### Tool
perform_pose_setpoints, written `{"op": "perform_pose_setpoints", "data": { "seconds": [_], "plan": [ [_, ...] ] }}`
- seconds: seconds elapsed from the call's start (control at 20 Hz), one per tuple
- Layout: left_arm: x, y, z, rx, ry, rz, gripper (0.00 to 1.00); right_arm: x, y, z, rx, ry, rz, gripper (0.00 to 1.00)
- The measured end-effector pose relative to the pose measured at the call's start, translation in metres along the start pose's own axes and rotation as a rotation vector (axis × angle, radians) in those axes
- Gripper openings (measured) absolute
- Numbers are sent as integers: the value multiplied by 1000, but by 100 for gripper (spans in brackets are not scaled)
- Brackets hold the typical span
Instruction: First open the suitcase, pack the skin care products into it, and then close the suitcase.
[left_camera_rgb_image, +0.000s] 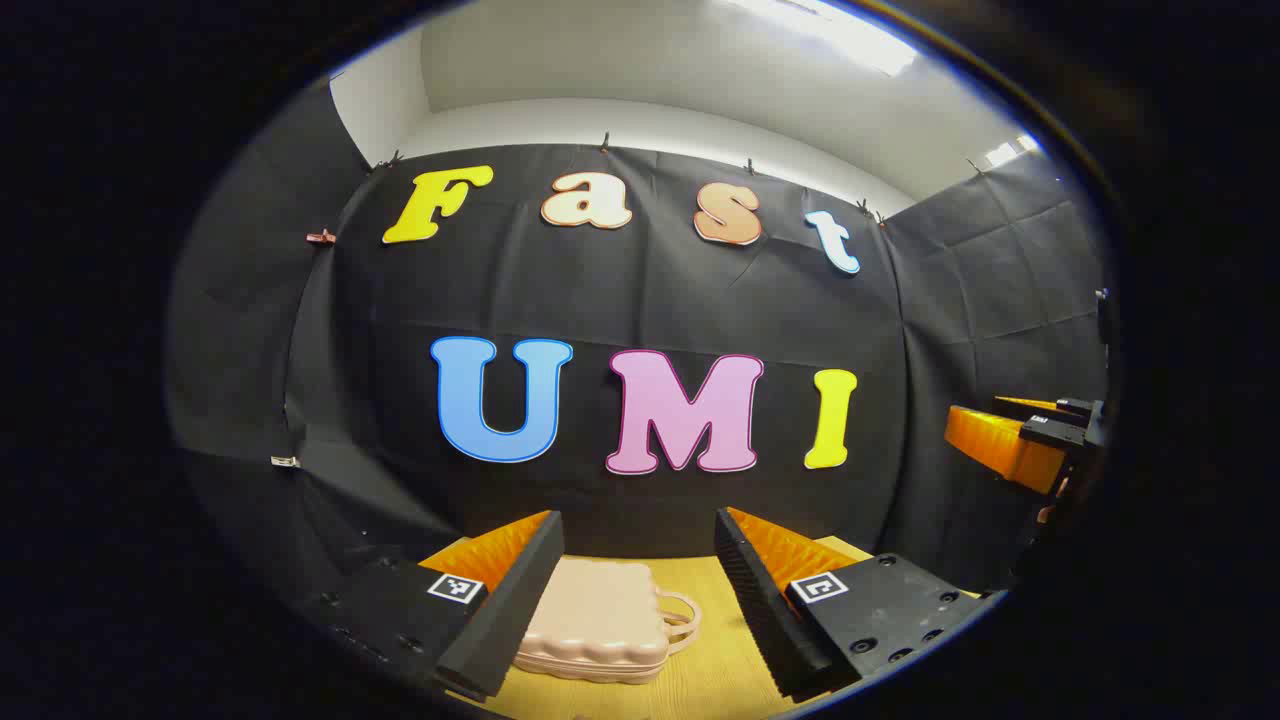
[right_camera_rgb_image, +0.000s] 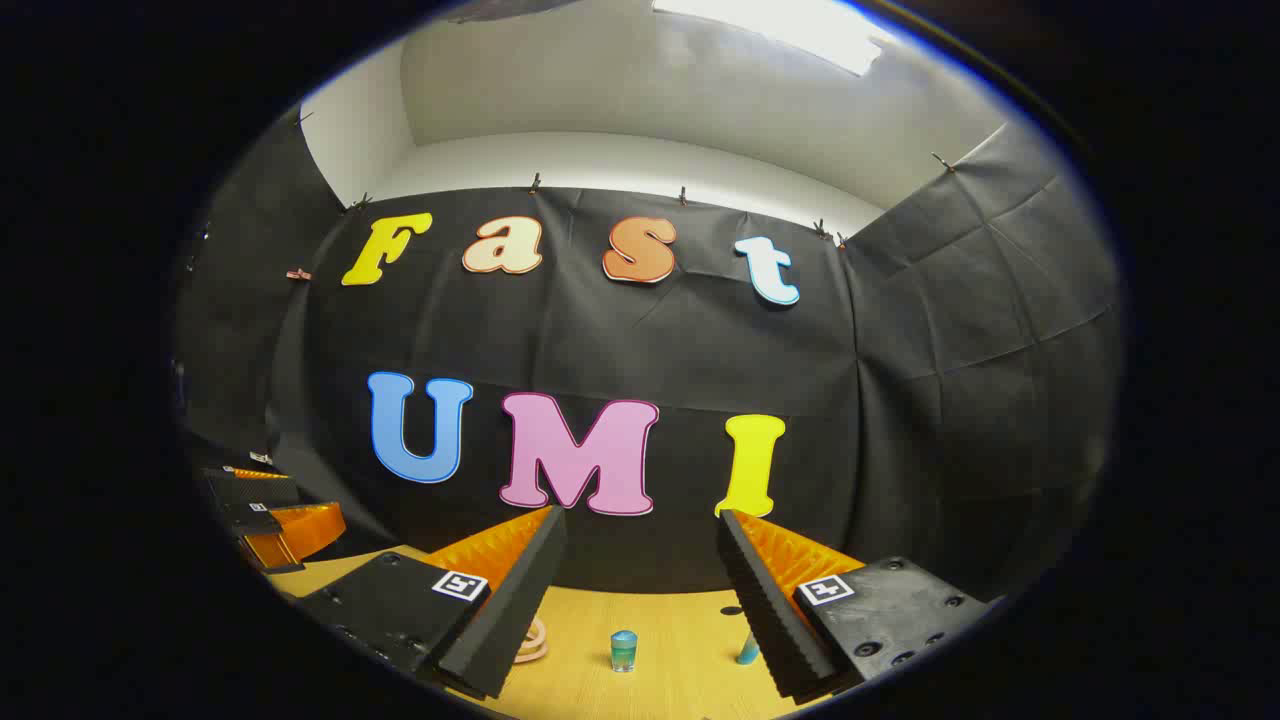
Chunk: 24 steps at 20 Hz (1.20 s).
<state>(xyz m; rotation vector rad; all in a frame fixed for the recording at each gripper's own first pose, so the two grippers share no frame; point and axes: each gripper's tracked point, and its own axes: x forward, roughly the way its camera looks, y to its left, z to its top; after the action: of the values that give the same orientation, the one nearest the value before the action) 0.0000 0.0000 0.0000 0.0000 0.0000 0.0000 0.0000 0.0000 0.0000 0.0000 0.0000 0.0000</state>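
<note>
Overhead, both tongs wide: left tongs above closed pink suitcase, right tongs above small bottle.

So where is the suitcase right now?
In the left gripper view, the suitcase lies closed on the wooden table, low between the left gripper fingers.

A bare wooden worktop meets the black cloth wall, with a white wall and ceiling light above.

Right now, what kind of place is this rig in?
Likely a staged recording booth, not a home: black cloth wall clipped up on all sides, a bare wooden table, and props laid out, a pink suitcase and a small teal bottle.
</note>
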Motion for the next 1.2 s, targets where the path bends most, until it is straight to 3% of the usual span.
{"op": "perform_pose_setpoints", "data": {
  "seconds": [0.45, 0.75, 1.2],
  "plan": [
    [30, 11, 1, -36, 21, 8, 95, 36, 2, -14, 14, 49, 22, 96],
    [62, 12, 16, 6, 7, 17, 95, 65, -9, -19, 5, 44, 35, 96],
    [109, -37, -37, 25, 144, -59, 96, 103, -42, -34, 16, 42, 6, 96]
  ]
}}
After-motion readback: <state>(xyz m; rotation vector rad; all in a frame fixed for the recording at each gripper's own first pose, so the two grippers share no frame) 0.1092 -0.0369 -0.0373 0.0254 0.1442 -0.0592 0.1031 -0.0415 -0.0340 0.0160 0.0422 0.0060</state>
